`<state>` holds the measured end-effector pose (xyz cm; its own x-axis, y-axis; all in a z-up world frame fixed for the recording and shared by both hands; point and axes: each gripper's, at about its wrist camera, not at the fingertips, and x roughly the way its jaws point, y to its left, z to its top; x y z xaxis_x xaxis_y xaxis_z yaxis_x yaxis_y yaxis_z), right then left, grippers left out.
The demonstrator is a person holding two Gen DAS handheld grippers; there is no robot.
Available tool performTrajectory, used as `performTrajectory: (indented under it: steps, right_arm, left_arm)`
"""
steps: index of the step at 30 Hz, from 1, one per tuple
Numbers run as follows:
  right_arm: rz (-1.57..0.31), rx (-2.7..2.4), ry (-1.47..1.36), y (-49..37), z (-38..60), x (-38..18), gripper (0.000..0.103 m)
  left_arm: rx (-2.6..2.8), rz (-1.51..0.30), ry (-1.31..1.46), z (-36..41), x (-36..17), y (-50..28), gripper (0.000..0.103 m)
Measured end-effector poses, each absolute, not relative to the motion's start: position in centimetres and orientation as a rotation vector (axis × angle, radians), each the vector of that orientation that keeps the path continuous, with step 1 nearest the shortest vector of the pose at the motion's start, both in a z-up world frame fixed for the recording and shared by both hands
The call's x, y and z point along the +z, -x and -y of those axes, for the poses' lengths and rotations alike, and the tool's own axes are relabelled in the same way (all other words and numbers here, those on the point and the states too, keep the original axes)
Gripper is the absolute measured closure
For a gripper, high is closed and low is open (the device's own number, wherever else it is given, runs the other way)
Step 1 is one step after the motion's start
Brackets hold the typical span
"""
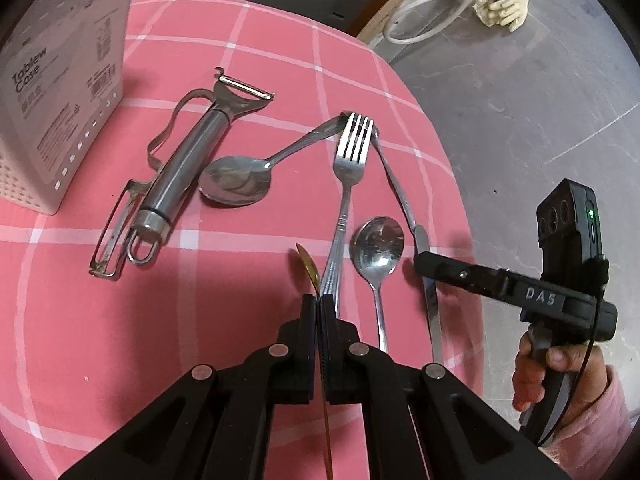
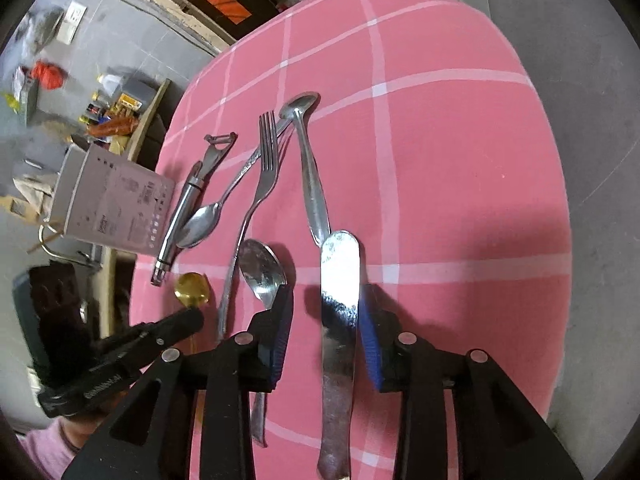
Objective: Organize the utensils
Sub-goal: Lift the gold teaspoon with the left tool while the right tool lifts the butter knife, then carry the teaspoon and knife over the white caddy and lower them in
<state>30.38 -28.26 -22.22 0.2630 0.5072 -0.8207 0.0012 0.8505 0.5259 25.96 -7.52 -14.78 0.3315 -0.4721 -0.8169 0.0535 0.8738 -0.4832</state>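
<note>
Round table under pink checked cloth (image 1: 248, 56), grey floor (image 1: 520, 92), cluttered wooden shelving (image 2: 152, 100) behind.

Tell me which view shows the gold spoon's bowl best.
The right wrist view: the gold spoon shows its whole rounded bowl beside the left gripper. The left wrist view catches only a thin edge-on sliver of it above that gripper's shut fingers.
</note>
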Motion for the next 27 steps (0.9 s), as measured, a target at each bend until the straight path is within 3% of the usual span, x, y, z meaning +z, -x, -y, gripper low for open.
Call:
performTrajectory:
  steps: [1,3,4,8,13,27]
  right_arm:
    - [-1.273,0.358,-0.468,-30.3,28.3,-22.3,0.084]
    - [-1.274,0.356,-0.462,-30.2,28.4,-22.5,0.088]
    - [-1.27,0.358,-0.472,-30.1,28.5,-22.5,0.095]
    - [-1.24,0.378,-0.529,-29.5,28.6,-22.1,0.102]
    - [-1.16,0.398,-0.564,-27.8,28.7,-20.0,0.102]
    - [-0.655,0.502,-0.373,-25.9,24.5,-7.1,0.102]
  left_arm:
    - [-0.356,-1.191,0.409,7.4,-14.8,-25.9,0.1]
    - [-0.357,-1.191,0.408,7.4,-14.9,-26.0,0.1]
    - [-0.36,-1.19,0.408,7.4,-14.9,-26.0,0.1]
    - [-0.38,-1.172,0.406,7.4,-14.4,-26.0,0.1]
    - [-0.411,-1.099,0.365,7.2,-11.9,-25.6,0.1]
    - [-0.356,-0.759,0.276,3.5,-0.5,-25.1,0.1]
